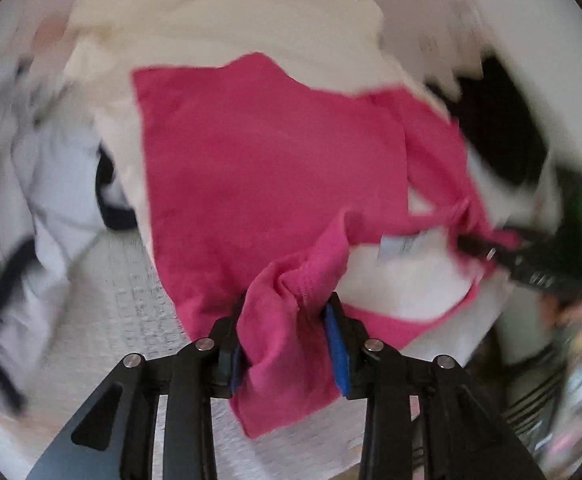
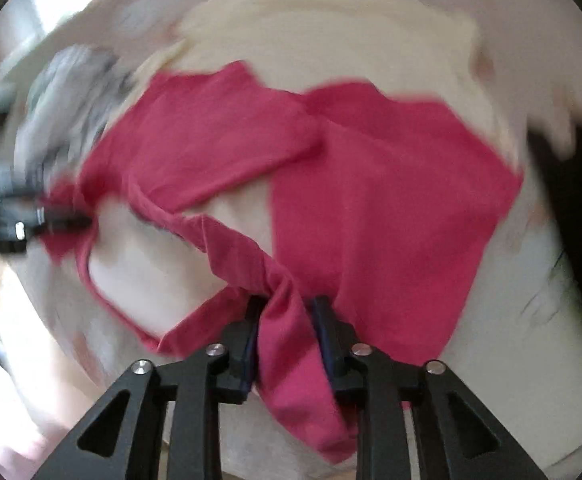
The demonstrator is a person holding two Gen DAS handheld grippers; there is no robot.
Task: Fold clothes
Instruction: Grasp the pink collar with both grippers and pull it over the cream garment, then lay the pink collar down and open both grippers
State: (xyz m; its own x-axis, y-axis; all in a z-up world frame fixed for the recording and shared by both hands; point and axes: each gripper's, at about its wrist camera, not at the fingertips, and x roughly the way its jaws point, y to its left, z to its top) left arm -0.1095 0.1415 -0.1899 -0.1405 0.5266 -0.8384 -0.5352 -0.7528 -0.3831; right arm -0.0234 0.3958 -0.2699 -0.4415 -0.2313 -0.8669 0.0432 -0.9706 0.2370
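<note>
One pink shirt [image 1: 275, 168] hangs stretched between the two grippers, above a pile of other clothes. The left gripper [image 1: 287, 312] has its fingers [image 1: 337, 344] closed on a bunched fold of the shirt; blue pads show on the inner faces, pressed against the cloth. The right gripper [image 2: 285, 320] likewise has its fingers [image 2: 327, 332] clamped on a twisted bunch of the same shirt [image 2: 391, 200].

In the left wrist view the right gripper [image 1: 491, 250] appears at the right edge, pinching the shirt near a white neck label [image 1: 405, 246]. In the right wrist view the left gripper [image 2: 67, 220] appears at the left edge, blurred, with pink cloth at its tip.

Under the shirt lies one large cream cloth [image 1: 231, 20], which spreads wide behind and below it [image 2: 331, 28]. To the left in the left wrist view there is one white garment with dark trim [image 1: 47, 184], and at the upper right one black garment [image 1: 503, 128]. A pale textured surface [image 1: 103, 300] carries the pile; whether it is a bench or a bed cannot be told. No container is visible. Both views are motion-blurred, so fine detail is unclear.
</note>
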